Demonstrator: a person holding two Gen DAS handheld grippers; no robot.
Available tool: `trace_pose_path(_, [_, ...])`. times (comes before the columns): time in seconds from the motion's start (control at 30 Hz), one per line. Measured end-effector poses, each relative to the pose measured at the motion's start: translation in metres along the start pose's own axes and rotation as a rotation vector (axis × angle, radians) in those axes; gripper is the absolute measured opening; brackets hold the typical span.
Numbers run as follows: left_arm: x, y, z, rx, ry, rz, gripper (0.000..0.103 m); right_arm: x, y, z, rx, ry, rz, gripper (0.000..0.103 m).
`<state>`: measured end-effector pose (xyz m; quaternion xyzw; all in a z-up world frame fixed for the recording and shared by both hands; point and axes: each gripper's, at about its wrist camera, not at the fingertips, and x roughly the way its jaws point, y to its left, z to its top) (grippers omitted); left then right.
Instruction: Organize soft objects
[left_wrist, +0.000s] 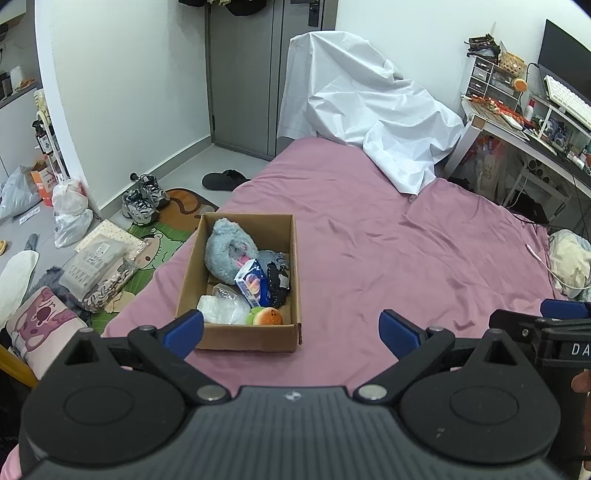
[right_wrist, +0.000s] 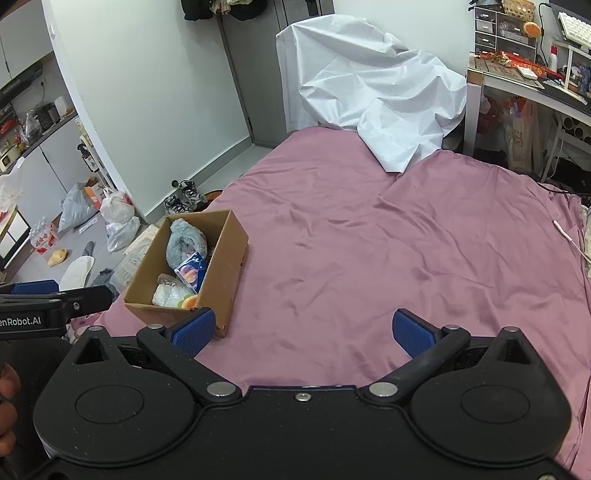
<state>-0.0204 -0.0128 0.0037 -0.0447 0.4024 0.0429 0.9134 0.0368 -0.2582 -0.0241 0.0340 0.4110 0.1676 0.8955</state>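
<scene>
Cardboard box (left_wrist: 242, 334) sat on the mauve bedsheet (left_wrist: 406, 251), lower centre-left of the left wrist view and left of centre in the right wrist view, flaps open upward. Inside it: grey plush slipper (left_wrist: 221, 251) at the far end, blue printed carton (left_wrist: 253, 282) leaning at mid-box, dark knitted item (left_wrist: 279, 282) against the right wall, clear plastic bag (left_wrist: 221, 308) at the near left, orange-and-green plush toy (left_wrist: 266, 316) at the near wall. All contents touched one another; none lay loose on the sheet.

Left gripper (left_wrist: 291, 332) was spread wide, blue pads (left_wrist: 184, 330) empty, left pad overlapping the near left corner of the box in the frame; contact could not be told. Right gripper (right_wrist: 303, 332) likewise spread wide and empty above bare sheet, box at its left pad. Each gripper showed at the edge of the other's view.

White crumpled sheet (left_wrist: 362, 110) covered something at the far end of the bed, upper centre. Sneakers (left_wrist: 144, 199) stood on the floor at the left. Desk (left_wrist: 517, 129) with a keyboard sat in the upper right
</scene>
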Motion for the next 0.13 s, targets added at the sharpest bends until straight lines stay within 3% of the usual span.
trace_pose_path(0.13, [0.0013,-0.0005,0.0004,0.002,0.002,-0.002,0.100,0.0012,0.0002,0.0004,0.000,0.001,0.002,0.103])
